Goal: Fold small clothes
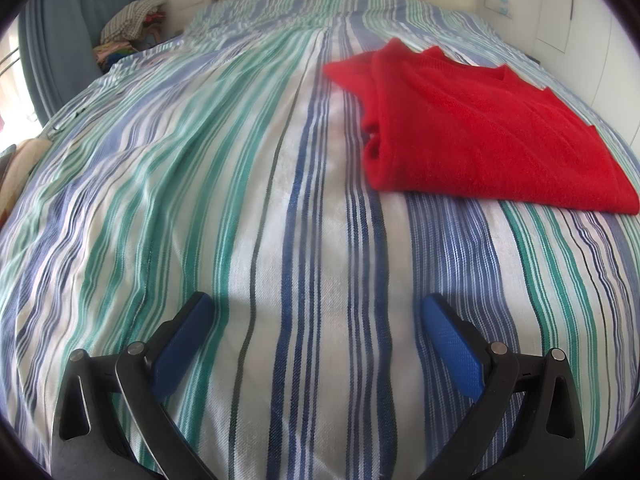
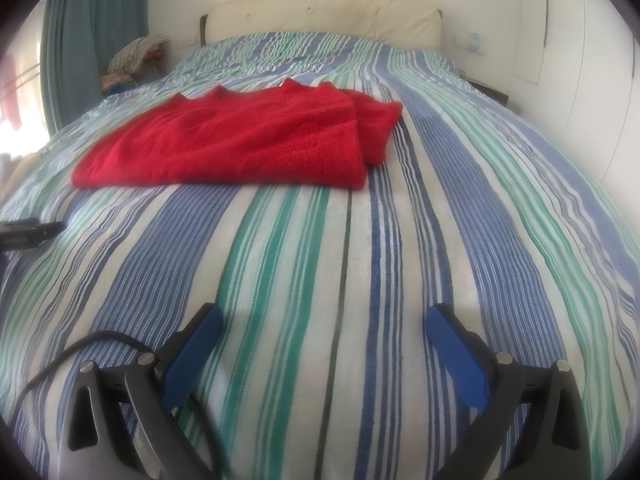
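Observation:
A red knitted sweater point(image 1: 476, 128) lies folded on the striped bedspread point(image 1: 200, 200), ahead and to the right in the left wrist view. In the right wrist view the sweater point(image 2: 240, 144) lies ahead and to the left. My left gripper point(image 1: 316, 308) is open and empty, low over the bedspread, well short of the sweater. My right gripper point(image 2: 322, 318) is open and empty too, over the bedspread point(image 2: 440, 220) in front of the sweater. The other gripper's dark body point(image 2: 28, 232) shows at the left edge of the right wrist view.
A cream headboard point(image 2: 320, 16) stands at the far end of the bed. A pile of clothes point(image 1: 132, 24) sits at the far left by a blue curtain point(image 1: 60, 20). White cupboard doors point(image 2: 580, 60) run along the right. A black cable point(image 2: 72, 348) lies by my right gripper.

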Demonstrator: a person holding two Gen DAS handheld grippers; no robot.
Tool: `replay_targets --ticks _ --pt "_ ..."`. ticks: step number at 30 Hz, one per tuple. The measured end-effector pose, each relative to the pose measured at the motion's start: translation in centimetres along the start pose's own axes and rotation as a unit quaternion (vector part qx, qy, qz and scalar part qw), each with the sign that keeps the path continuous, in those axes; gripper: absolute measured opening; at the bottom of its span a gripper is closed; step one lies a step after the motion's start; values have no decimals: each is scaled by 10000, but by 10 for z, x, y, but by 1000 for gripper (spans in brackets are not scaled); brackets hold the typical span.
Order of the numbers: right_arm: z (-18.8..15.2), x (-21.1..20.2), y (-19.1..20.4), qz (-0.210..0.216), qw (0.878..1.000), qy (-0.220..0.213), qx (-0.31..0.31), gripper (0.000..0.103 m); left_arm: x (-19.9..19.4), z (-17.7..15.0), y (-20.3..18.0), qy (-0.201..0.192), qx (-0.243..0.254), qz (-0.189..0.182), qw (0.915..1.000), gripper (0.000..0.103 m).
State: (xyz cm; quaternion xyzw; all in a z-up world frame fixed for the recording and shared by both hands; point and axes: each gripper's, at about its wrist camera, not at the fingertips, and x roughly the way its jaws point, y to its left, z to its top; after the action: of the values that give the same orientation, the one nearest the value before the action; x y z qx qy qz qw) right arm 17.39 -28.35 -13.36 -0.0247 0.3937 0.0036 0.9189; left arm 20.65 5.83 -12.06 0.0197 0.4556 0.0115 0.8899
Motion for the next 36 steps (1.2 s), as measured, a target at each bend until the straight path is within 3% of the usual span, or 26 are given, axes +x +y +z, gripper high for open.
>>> replay_targets --ticks 27,31,34,36 --pt "4 1 -3 133 9997 76 190 101 0 0 0 -14 -1 3 10000 103" --pt "15 1 -23 739 9948 273 640 101 2 1 -3 18 20 37 10000 103" --pt "34 -4 -51 1446 9795 137 1395 101 1 3 -1 170 -2 -17 9999 103" --pt "56 1 -70 1680 9706 40 1724 101 -11 -1 2 331 -58 -257 9991 102"
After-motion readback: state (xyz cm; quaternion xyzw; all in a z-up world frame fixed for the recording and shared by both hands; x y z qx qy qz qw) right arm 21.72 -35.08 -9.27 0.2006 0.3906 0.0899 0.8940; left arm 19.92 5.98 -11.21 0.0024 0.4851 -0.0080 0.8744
